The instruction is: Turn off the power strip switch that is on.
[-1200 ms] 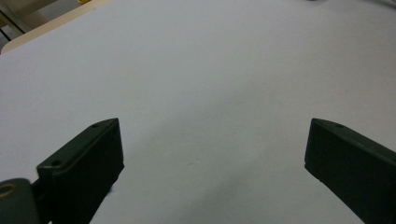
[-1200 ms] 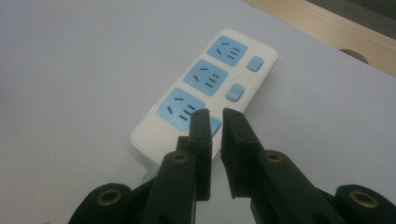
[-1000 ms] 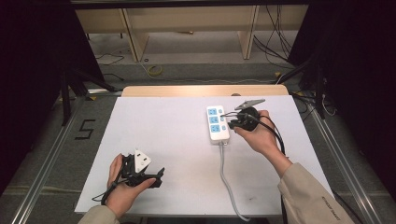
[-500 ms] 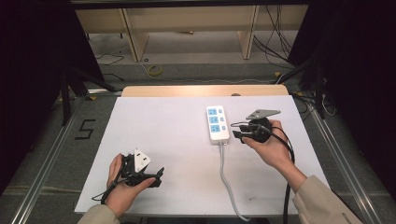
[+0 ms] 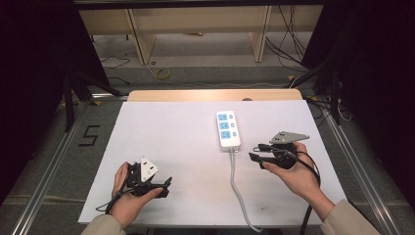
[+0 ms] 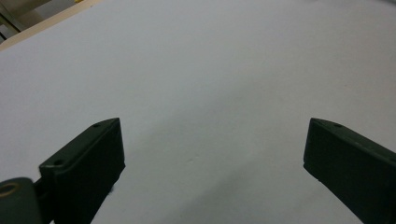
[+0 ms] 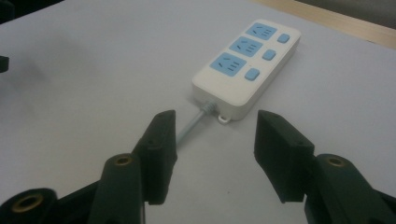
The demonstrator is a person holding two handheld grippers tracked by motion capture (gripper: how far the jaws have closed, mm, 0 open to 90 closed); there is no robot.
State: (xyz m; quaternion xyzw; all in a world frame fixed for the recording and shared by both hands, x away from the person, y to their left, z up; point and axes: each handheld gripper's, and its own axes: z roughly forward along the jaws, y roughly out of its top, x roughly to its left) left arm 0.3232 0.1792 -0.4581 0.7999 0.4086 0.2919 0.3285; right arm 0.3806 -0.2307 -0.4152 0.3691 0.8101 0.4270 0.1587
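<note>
On the left, the left gripper [image 5: 164,182] rests low on the near part of the white table [image 5: 171,127], its jaws spread wide with nothing but bare surface between them. It seems parked out of the way, well apart from the work (a waiting posture, by my reading).

Further right, the power strip [image 5: 228,129] lies flat near the middle of the table, sockets and switches facing up, its grey cable [image 5: 238,183] running back toward the near edge. Lying lengthwise like that, it leaves the cable end and both long sides free to approach.

Just beside it on the right, the right gripper [image 5: 255,152] points at the strip's cable end. Its jaws have just been opening and now stand apart, holding nothing; in the right gripper view the power strip [image 7: 246,66] sits beyond the gripper [image 7: 214,140], not between its jaws. The level, sideways aim suggests a hand free to come in at the strip from the side.
</note>
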